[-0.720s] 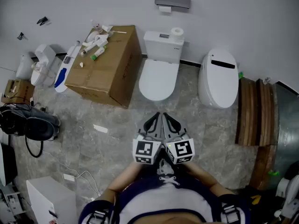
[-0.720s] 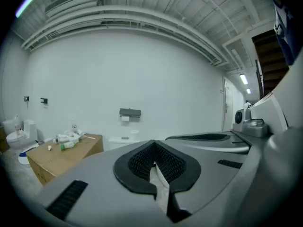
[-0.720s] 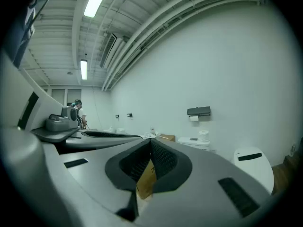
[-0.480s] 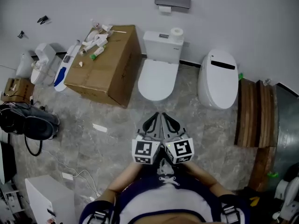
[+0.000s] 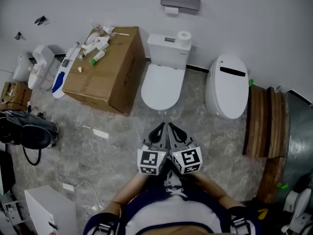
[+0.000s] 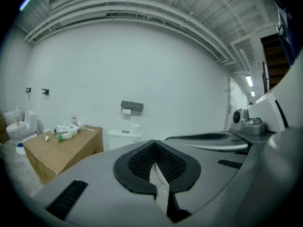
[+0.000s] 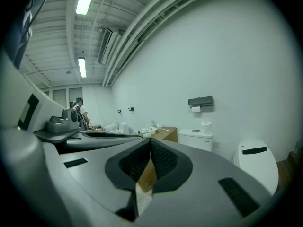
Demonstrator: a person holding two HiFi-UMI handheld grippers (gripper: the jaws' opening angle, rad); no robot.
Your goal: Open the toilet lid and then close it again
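A white toilet [image 5: 164,77] with its lid [image 5: 161,86] down stands against the far wall, its tank [image 5: 169,46] carrying a paper roll [image 5: 184,36]. My left gripper [image 5: 157,131] and right gripper [image 5: 176,130] are held side by side close to my body, well short of the toilet's front, both shut and holding nothing. In the left gripper view the tank [image 6: 124,137] shows just beyond my shut left gripper [image 6: 154,163]. In the right gripper view the tank [image 7: 201,137] stands right of my shut right gripper [image 7: 150,155].
A brown cardboard box [image 5: 105,72] with several small items on top stands left of the toilet. A second white toilet [image 5: 226,86] with its lid down stands to the right, then stacked wooden boards [image 5: 264,119]. A paper holder [image 5: 180,3] hangs on the wall. Bags and cables lie at left.
The view has shifted slightly, so everything sits a little left and up. Both grippers stay shut, side by side, in the same place before my body.
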